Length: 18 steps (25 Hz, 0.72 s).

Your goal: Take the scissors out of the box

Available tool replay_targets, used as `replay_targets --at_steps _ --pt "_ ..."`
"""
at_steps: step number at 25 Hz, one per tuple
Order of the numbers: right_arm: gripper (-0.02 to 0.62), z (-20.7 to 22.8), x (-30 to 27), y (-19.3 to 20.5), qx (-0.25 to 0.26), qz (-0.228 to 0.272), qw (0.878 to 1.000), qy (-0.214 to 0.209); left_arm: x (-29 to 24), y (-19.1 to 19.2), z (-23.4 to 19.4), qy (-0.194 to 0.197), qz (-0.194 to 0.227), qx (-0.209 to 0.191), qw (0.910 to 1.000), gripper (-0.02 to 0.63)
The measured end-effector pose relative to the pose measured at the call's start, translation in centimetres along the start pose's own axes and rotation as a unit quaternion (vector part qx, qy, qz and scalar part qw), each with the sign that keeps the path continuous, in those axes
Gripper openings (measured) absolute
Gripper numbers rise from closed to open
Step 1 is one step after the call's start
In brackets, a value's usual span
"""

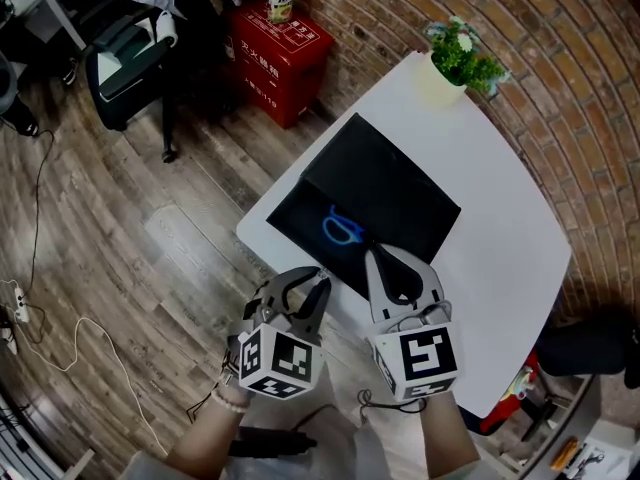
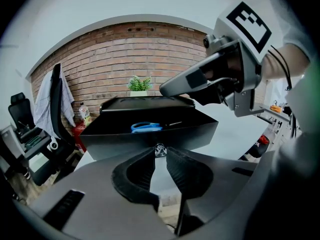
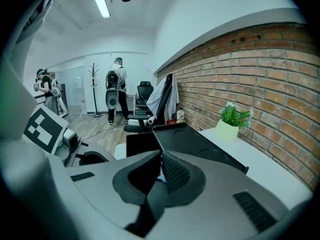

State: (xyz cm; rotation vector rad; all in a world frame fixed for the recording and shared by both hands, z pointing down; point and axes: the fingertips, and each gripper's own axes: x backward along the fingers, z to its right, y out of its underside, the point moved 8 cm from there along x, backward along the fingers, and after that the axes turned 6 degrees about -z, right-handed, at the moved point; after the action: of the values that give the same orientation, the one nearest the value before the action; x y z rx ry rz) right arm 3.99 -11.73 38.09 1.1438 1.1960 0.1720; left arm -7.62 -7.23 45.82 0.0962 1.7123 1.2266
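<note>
Blue-handled scissors [image 1: 343,230] lie inside an open black box [image 1: 290,218] at the near-left corner of a white table [image 1: 500,208]; its lid [image 1: 400,193] lies back flat. My right gripper [image 1: 372,255] hovers shut over the box's near edge, close to the scissors and apart from them. The left gripper view shows it [image 2: 164,90] well above the scissors [image 2: 146,127]. My left gripper [image 1: 312,283] stands narrowly open and empty just outside the box's front wall [image 2: 150,141]. In the right gripper view a sliver of blue shows through the closed jaws [image 3: 161,156].
A potted plant [image 1: 460,58] stands at the table's far corner by the brick wall. A red crate [image 1: 280,53] with a bottle on it and an office chair [image 1: 130,68] stand on the wooden floor beyond. People [image 3: 117,89] stand far back in the room.
</note>
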Motion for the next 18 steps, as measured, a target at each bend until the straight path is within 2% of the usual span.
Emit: replay_targets --at_steps 10,18 --pt "0.044 -0.9 -2.0 -0.1 0.024 -0.037 0.998 -0.038 0.7 0.8 0.3 -0.008 0.000 0.006 0.9999 0.084" --pt "0.044 -1.8 -3.6 -0.4 0.063 -0.064 0.995 -0.050 1.3 1.4 0.3 -0.011 -0.003 0.003 0.9999 0.084"
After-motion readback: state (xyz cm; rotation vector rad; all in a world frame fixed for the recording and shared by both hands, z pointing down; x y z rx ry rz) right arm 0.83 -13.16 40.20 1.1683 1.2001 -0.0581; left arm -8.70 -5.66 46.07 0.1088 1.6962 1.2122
